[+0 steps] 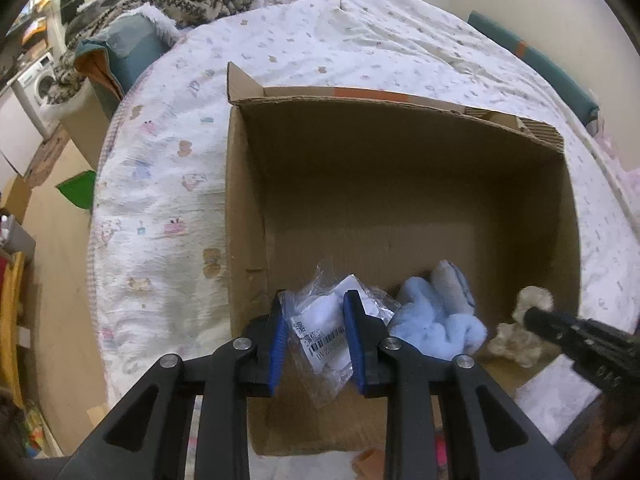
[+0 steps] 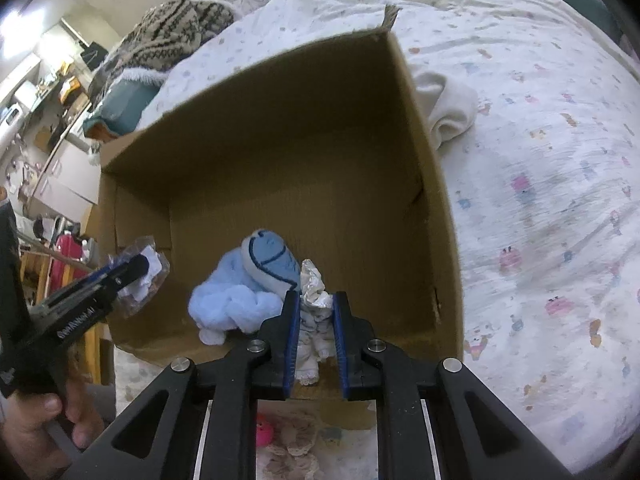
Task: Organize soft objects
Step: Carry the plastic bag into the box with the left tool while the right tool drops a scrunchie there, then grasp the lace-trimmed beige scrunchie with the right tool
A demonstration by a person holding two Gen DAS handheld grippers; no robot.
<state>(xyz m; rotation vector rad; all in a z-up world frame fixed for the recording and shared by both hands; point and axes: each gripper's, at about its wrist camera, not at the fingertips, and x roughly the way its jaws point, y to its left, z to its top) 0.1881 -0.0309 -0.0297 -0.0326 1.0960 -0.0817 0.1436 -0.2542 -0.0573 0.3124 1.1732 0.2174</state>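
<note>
Left gripper (image 1: 316, 338) fingers closed on a clear plastic packet (image 1: 332, 320) with a barcode label, held over the near left part of the cardboard box (image 1: 248, 184). Right gripper (image 2: 316, 336) fingers pinching a cream fuzzy toy (image 2: 314, 320) above the box's near edge. Between them, inside the box, a light blue plush (image 2: 244, 292). Outside the far right corner, a white cloth (image 2: 450, 108) on the bed (image 2: 540, 160)
</note>
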